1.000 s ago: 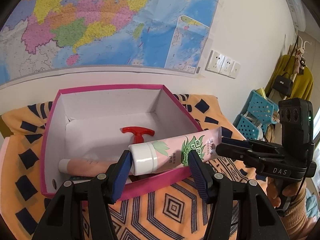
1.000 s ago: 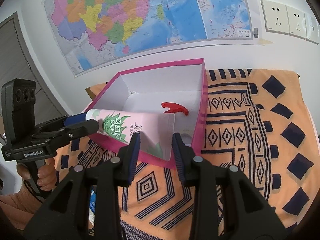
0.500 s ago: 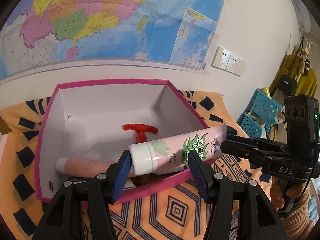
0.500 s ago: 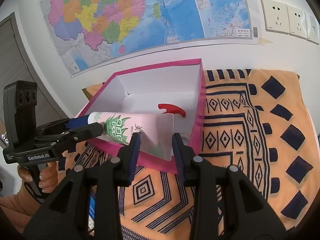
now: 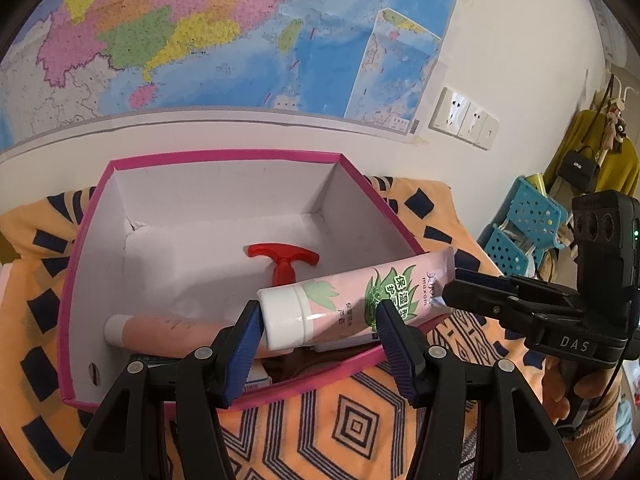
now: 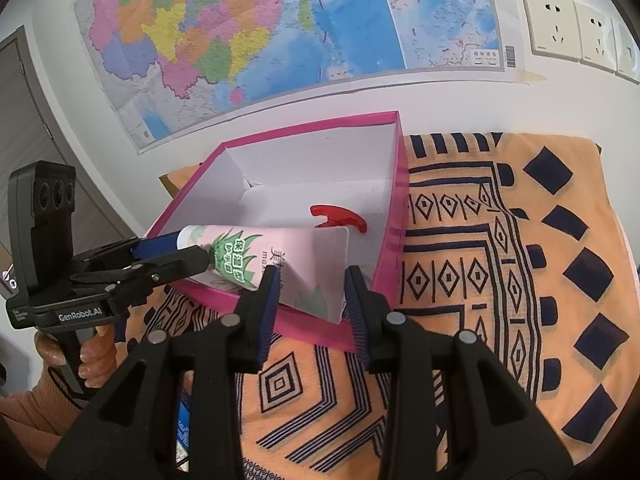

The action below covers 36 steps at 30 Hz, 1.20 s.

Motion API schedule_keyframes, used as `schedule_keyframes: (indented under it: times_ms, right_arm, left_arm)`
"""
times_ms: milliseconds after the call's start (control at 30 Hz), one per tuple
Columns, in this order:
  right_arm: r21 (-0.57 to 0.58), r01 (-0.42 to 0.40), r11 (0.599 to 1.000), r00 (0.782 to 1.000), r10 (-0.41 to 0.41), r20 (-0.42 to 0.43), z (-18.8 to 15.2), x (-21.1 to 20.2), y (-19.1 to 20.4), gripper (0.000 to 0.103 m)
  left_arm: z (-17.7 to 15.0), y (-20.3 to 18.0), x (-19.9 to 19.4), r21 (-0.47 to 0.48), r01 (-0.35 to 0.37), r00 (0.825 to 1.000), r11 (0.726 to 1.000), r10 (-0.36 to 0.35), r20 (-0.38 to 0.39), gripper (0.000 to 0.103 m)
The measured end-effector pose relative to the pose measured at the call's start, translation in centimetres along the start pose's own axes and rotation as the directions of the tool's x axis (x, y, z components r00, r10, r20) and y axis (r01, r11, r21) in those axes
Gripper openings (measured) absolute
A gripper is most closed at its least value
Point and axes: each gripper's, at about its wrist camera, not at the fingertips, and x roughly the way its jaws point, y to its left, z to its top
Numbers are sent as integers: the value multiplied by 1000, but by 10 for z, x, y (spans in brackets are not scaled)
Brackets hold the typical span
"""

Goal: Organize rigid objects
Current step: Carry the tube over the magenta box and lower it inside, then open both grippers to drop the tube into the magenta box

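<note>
A pink hand-cream tube [image 5: 352,300] with a white cap and green leaf print hangs over the near wall of a magenta box [image 5: 224,156]. My left gripper [image 5: 316,336] is shut on its cap end. My right gripper [image 6: 308,296] is shut on its flat crimped end [image 6: 320,272]. The tube spans between the two grippers over the box [image 6: 396,216]. Inside the box lie a red T-shaped handle [image 5: 282,258] and a plain pink tube [image 5: 160,330].
The box sits on an orange cloth with dark blue patterns [image 6: 500,280], against a white wall with a map [image 5: 200,32]. Wall sockets [image 6: 560,28] are at the right. Blue baskets [image 5: 524,232] stand at the far right of the left wrist view.
Both grippers have carried the tube a little farther over the box, and the box looks slightly closer in the views. The grips are unchanged.
</note>
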Motion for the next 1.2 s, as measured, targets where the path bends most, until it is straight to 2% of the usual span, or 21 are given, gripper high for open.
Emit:
schedule_keyframes:
  times_ms: [467,1200]
  right_arm:
    - [8,15,1000,1000,-15,-10,1,5,-4,37]
    - [-3,80,997,997,-80,-22,5,15,1,37]
  left_arm:
    - [1,1,13,-8,-5,1000,1000,5,-21,58]
    - [2,14,35,-32,-31,997,999,28,-69,58]
